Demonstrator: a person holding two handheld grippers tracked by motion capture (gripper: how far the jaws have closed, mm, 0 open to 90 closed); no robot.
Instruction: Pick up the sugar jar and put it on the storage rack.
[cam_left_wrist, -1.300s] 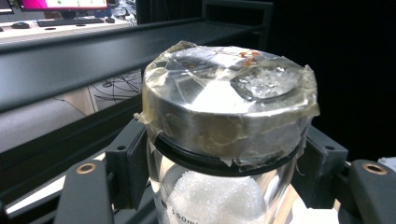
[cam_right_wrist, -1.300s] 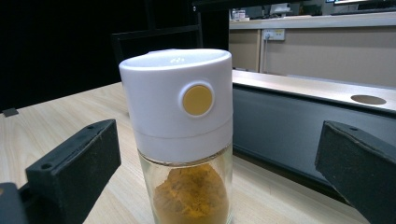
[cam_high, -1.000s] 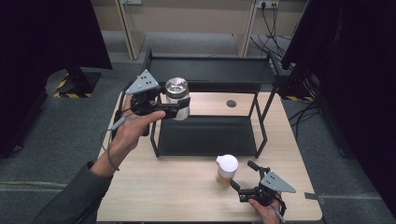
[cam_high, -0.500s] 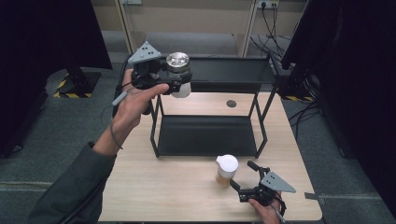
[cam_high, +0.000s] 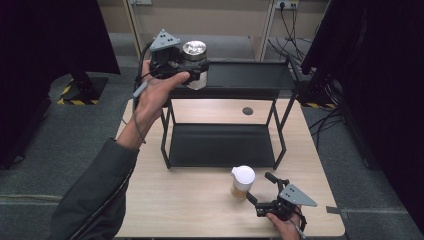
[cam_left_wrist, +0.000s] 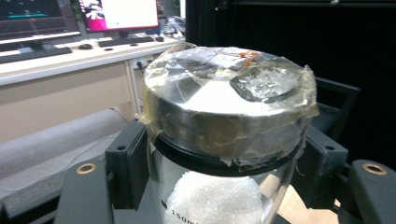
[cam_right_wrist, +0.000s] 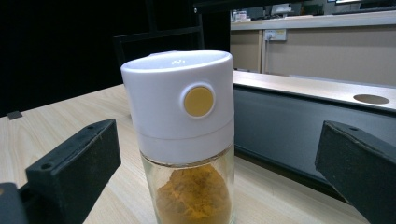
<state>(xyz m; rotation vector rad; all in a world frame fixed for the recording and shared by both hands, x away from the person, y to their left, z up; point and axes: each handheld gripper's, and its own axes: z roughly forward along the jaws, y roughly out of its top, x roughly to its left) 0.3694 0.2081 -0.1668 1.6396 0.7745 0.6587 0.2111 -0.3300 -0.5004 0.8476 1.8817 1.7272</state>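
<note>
Left gripper (cam_high: 196, 67): closed on a glass jar (cam_high: 196, 62), its black jaws pressed on the glass just under the lid, one on each side.
Glass jar: held upright in the air over the left end of the rack's top shelf (cam_high: 250, 75); whether its base touches the shelf cannot be told from the high view.
Jar lid (cam_left_wrist: 229, 105): shiny metal, wrapped in clear film that wrinkles at the rim.
Jar contents (cam_left_wrist: 215, 198): white grainy stuff, seen through the glass in the left gripper view.
Left hand (cam_high: 155, 95): wrapped around the gripper's body, forearm and grey sleeve coming in from the lower left.
Right gripper (cam_high: 260, 189): jaws spread wide, pointing at a spice bottle (cam_high: 242, 181), with clear gaps to the bottle on both sides.
Spice bottle: standing upright on the wooden table (cam_high: 190, 205), just in front of the rack's bottom shelf (cam_high: 220, 145).
Bottle cap (cam_right_wrist: 180, 102): white, with a round yellow button on the side.
Bottle contents (cam_right_wrist: 194, 193): orange-yellow powder heaped in the glass.
Right hand (cam_high: 285, 225): low at the table's near edge, holding the gripper's back end.
</note>
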